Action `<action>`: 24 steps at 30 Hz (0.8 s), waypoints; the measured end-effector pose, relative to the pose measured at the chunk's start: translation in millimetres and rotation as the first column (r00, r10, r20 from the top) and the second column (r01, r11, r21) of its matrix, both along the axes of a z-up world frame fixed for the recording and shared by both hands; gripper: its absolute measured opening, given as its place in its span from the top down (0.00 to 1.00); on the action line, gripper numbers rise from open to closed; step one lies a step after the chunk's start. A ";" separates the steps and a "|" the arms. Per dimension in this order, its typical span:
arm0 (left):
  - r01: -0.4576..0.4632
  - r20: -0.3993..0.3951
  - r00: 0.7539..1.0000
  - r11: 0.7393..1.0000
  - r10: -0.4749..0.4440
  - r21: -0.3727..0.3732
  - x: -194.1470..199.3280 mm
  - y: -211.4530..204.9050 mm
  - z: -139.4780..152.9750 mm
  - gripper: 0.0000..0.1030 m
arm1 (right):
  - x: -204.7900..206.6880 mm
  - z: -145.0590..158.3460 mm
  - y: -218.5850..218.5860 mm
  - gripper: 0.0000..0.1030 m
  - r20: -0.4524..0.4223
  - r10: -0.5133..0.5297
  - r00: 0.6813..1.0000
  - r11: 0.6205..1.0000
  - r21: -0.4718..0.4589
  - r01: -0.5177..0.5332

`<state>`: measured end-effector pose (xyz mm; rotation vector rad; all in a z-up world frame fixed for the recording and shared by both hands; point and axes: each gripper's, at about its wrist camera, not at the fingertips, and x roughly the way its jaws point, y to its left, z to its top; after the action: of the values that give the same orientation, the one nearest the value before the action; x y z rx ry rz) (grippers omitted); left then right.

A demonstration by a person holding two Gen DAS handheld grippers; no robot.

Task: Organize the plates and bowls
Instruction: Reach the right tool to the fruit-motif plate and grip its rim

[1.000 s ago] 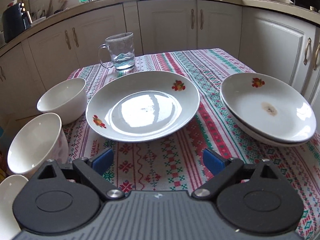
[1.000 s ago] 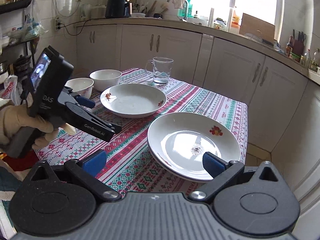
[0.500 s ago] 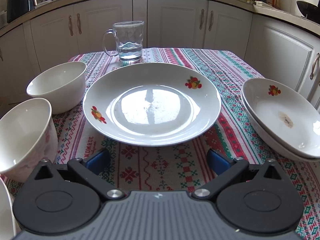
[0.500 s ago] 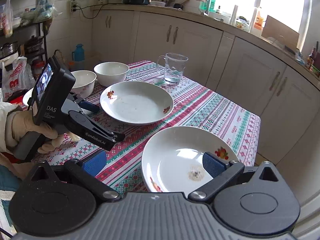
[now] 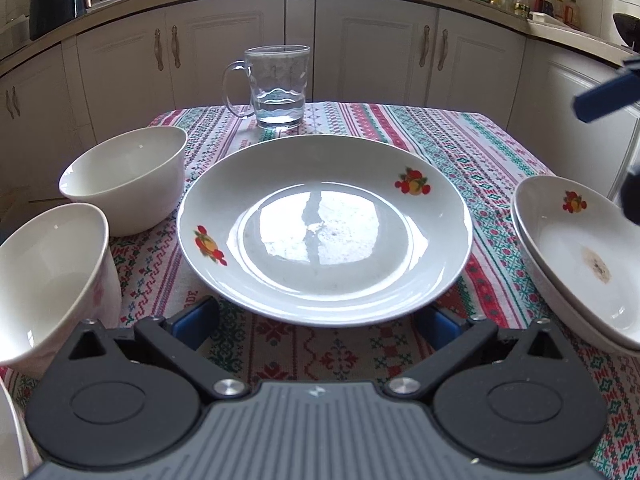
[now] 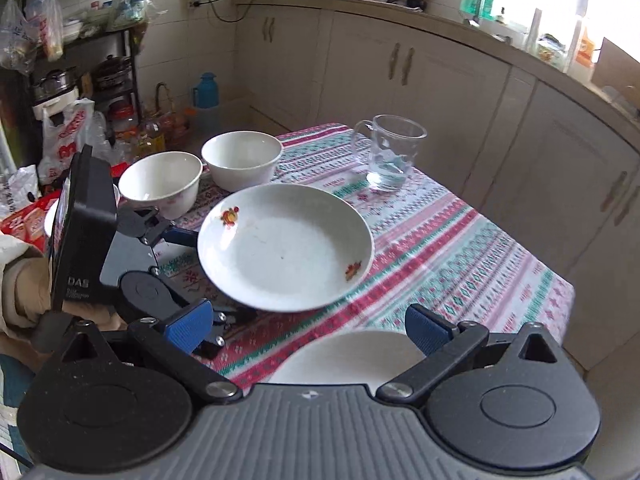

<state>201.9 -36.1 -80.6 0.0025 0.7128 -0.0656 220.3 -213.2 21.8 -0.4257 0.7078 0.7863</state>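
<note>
While my left gripper [image 5: 316,320] has just been spreading its fingers, nothing between them, to straddle the white fruit-patterned plate [image 5: 324,228], my right gripper [image 6: 308,330] hovers open-fingered.

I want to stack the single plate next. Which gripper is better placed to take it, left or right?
Left, probably. The left gripper is open with the single plate's near rim between its pads; the right gripper hovers farther back.

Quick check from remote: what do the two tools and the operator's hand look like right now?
Both tools match: the left tool and right tool have black linkage fingers, blue pads, silver pivot screws and a ribbed grey body. The left hand wears a cream glove; its black housing reads "DAS".
</note>
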 end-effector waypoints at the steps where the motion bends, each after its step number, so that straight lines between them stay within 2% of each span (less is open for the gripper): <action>1: 0.000 -0.001 1.000 1.000 0.000 0.000 1.3 -0.1 0.0 0.00 | 7.1 -0.5 3.7 0.00 -0.007 0.011 1.000 1.000 0.002 -0.011; 13: 0.003 0.004 1.000 1.000 -0.003 0.001 0.8 -1.4 -0.3 0.00 | 98.0 -26.9 47.9 0.00 -0.156 0.111 0.982 0.993 -0.020 -0.115; 24: 0.005 0.014 1.000 1.000 -0.005 -0.002 -1.3 -1.3 -0.4 0.00 | 159.7 -48.2 82.4 0.00 -0.289 0.166 0.943 0.984 -0.020 -0.180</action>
<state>200.6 -37.5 -81.0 0.0024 0.6984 -0.0715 379.9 -130.9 -26.4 -0.4240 0.9699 1.0122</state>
